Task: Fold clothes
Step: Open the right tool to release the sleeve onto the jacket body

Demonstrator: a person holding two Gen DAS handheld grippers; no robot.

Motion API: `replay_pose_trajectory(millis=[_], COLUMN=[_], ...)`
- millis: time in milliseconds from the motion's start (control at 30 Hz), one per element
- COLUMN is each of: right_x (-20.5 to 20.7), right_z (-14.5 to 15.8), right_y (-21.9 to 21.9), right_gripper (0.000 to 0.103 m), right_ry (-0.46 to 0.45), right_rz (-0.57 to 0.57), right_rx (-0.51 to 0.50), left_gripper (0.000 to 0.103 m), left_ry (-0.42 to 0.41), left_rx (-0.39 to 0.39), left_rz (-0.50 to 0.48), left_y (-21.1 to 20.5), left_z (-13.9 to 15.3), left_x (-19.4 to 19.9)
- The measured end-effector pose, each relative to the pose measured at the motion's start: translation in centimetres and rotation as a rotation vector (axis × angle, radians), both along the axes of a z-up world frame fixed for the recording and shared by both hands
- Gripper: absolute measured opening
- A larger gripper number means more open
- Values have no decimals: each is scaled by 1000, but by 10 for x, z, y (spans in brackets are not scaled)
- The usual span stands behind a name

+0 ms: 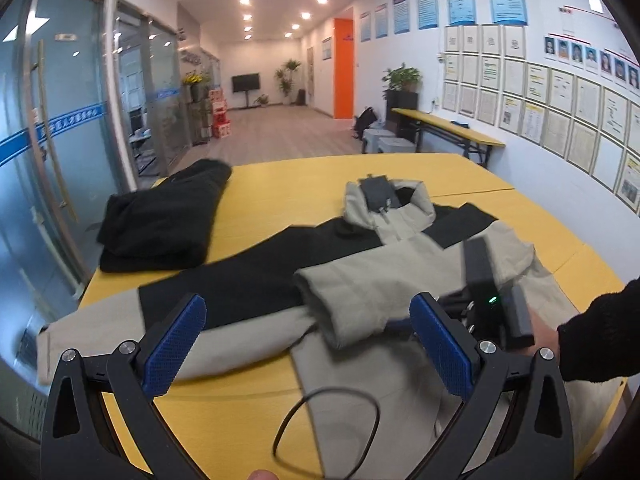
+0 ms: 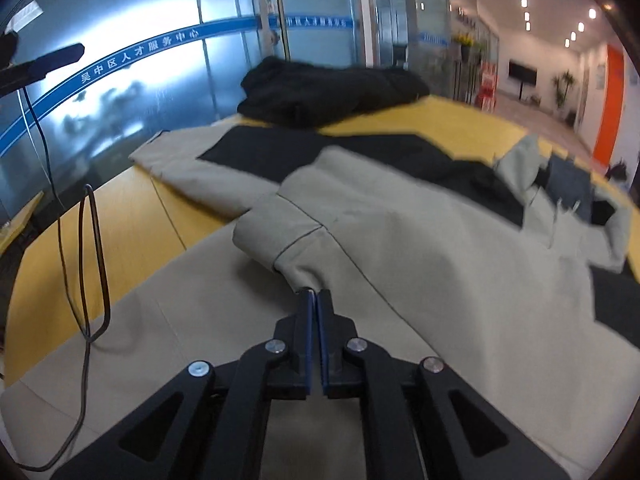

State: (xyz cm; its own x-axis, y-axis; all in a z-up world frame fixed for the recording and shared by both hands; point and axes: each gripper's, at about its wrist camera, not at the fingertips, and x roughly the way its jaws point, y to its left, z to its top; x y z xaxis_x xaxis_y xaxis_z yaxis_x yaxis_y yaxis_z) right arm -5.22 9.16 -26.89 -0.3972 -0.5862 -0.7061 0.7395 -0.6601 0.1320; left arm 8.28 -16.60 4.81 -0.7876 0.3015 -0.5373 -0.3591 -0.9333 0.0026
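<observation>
Fabric of a beige-and-black hooded jacket (image 1: 384,276) is spread across the yellow worktop (image 1: 280,196), its hood toward the far side. One sleeve cuff (image 2: 296,264) is folded over the body and is pinched between the closed fingers of the right gripper (image 2: 314,300); the pinch itself is largely hidden by cloth. In the left wrist view that gripper is mostly concealed behind the sleeve, and the holding hand is cut off at the frame edge. The left gripper (image 1: 308,340) is held with its blue pads (image 1: 176,348) wide apart above the jacket, gripping nothing. A folded black garment (image 1: 160,220) lies beyond the outstretched sleeve, blurred. A dark cable (image 2: 86,264) is looped on the worktop, its ends out of frame.
</observation>
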Motion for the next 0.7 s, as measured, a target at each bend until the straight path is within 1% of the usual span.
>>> replay_pose_trajectory(millis=[33,67,100,133,167,233,267,333,367,400,433,467,500,533,567,600,633,667,700], right_x=[-2,-2,5,12,19,38,48,58,60,58,53,43,32,21,12,7,7,6,5], right_z=[1,5,13,21,29,48,57,60,59,54,46,35,27,18,9,5,3,1,-2], right_y=[5,14,28,43,57,98,119,163,185,207,230,253,272,290,307,316,323,329,336], right_gripper=[9,24,35,63,82,89,92,92,92,92,92,88,85,77,71,70,66,58,53], right_ry=[-32,-66,-56,-46,-35,58,104,209,256,277,274,246,194,142,81,53,52,51,51], right_rz=[-22,-42,-68,-94,-120,-154,-170,-233,-266,-294,-322,-364,-399,-435,-452,-458,-460,-462,-463], right_rx=[-15,-40,-54,-68,-82,-57,-44,104,188,264,330,392,409,426,417,419,411,403,396], left_gripper=[103,103,103,103,103,103,103,103,103,103,103,103,103,103,103,103,103,103,103], left_ry=[9,18,22,16,7,-39,-65,-158,-215,-276,-334,-391,-416,-429,-430,-410,-391,-376,-377], left_rx=[14,27,35,40,44,47,49,8,-20,-50,-69,-86,-100,-112,-126,-144,-161,-176,-172], left_rz=[-34,-67,-94,-127,-164,-223,-251,-277,-269,-254,-242,-231,-227,-225,-227,-232,-233,-232,-223], left_y=[9,19,28,40,54,82,96,124,134,143,148,152,155,156,157,160,161,163,163], left_z=[1,3,2,-1,-5,-25,-35,-74,-95,-116,-136,-156,-168,-177,-184,-188,-190,-192,-193], left_x=[-9,-18,-27,-41,-57,-90,-106,-142,-155,-167,-174,-179,-179,-175,-170,-163,-158,-153,-152])
